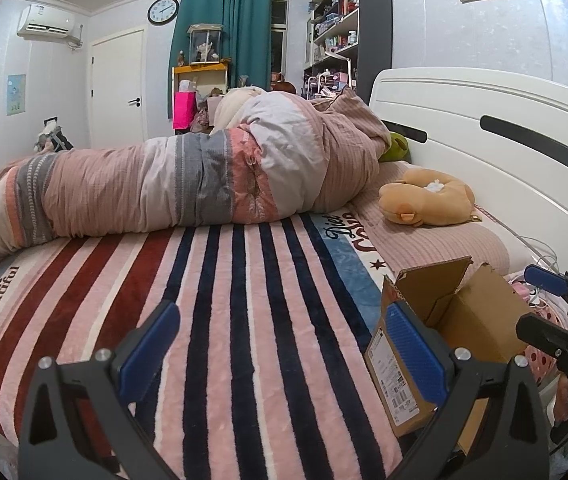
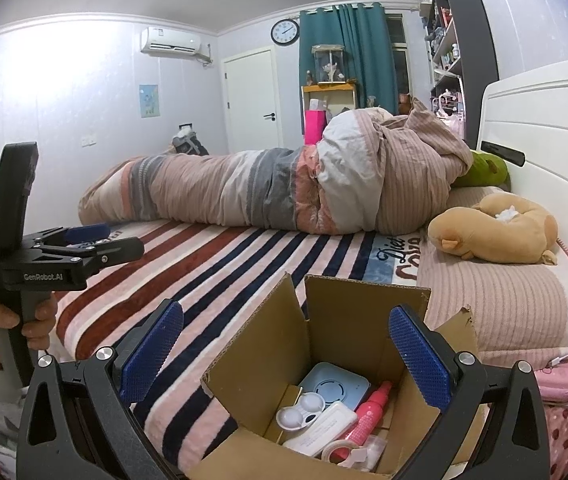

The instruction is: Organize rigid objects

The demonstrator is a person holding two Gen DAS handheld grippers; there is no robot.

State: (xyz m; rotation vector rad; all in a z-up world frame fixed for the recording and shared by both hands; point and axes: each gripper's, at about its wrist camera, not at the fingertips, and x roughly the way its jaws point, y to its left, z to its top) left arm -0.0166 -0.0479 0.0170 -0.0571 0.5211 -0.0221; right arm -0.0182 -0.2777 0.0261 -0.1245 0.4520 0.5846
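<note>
An open cardboard box [image 2: 244, 364] stands on the striped blanket near the bed's front edge. Inside lie a pale blue square device [image 2: 334, 390], a white contact lens case [image 2: 300, 412], a white flat case [image 2: 322, 430], a pink spray bottle [image 2: 370, 412] and a tape dispenser [image 2: 342, 454]. My right gripper [image 2: 286, 350] is open and empty above the box. My left gripper [image 1: 282, 346] is open and empty over the blanket, left of the box [image 1: 472, 316]. It also shows in the right wrist view [image 2: 96, 240]. The right gripper shows at the left wrist view's right edge [image 1: 556, 304].
A rolled duvet [image 1: 188, 184] lies across the bed. A tan plush toy [image 2: 496, 232] and a green plush [image 2: 484, 170] sit by the white headboard [image 1: 484, 128]. A pink pouch [image 2: 556, 378] and cables lie right of the box.
</note>
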